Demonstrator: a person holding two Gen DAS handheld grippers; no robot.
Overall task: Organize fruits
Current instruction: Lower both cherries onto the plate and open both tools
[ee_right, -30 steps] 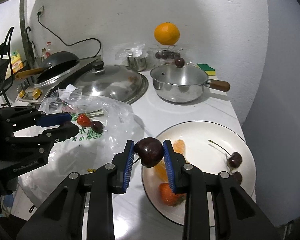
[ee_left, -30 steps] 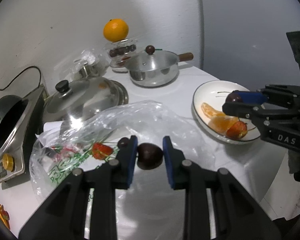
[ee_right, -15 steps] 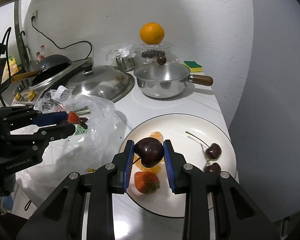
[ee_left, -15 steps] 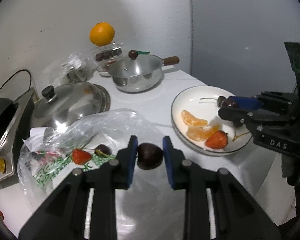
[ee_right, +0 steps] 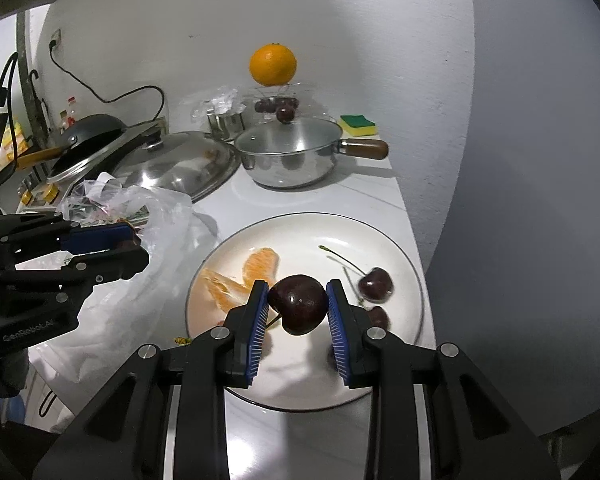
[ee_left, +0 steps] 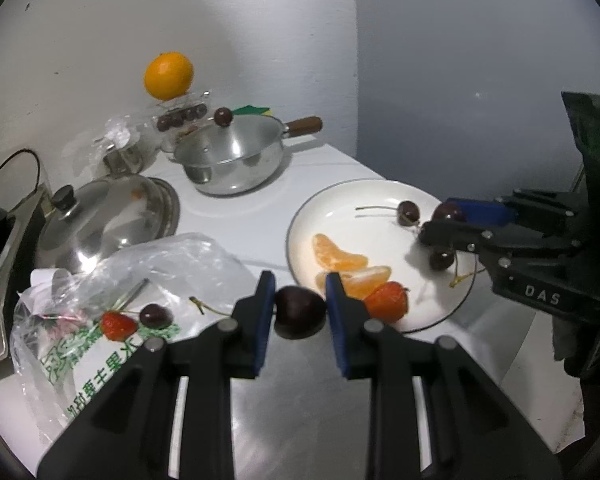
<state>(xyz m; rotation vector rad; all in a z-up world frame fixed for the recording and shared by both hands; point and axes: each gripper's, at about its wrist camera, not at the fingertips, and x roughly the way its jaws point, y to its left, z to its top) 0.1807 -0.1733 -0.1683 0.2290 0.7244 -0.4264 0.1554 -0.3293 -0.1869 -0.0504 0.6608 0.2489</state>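
Note:
My left gripper [ee_left: 299, 292] is shut on a dark cherry [ee_left: 300, 314], just left of the white plate [ee_left: 340, 196] and above the table. Over the plate's middle, my right gripper [ee_right: 297, 296] is shut on another dark cherry [ee_right: 298, 310]. On the plate [ee_right: 400, 240] lie orange segments [ee_right: 240, 276], a strawberry [ee_left: 386, 300] and two stemmed cherries [ee_right: 376, 283]. The clear plastic bag [ee_left: 172, 256] to the left holds a strawberry [ee_left: 118, 326] and a cherry [ee_left: 155, 316]. Each gripper shows in the other's view: the right gripper [ee_left: 436, 220], the left gripper [ee_right: 138, 245].
A lidded steel pot [ee_left: 236, 156] with a wooden handle stands behind the plate, a large steel lid [ee_left: 100, 216] to its left. An orange [ee_right: 273, 64] tops a clear box of cherries. A sponge [ee_right: 358, 125], a cooker with a black pan [ee_right: 88, 140] and the table's right edge are near.
Both grippers have carried their cherries to the right. The left one went from over the bag to the plate's left rim, the right one from the plate's left edge to over its middle.

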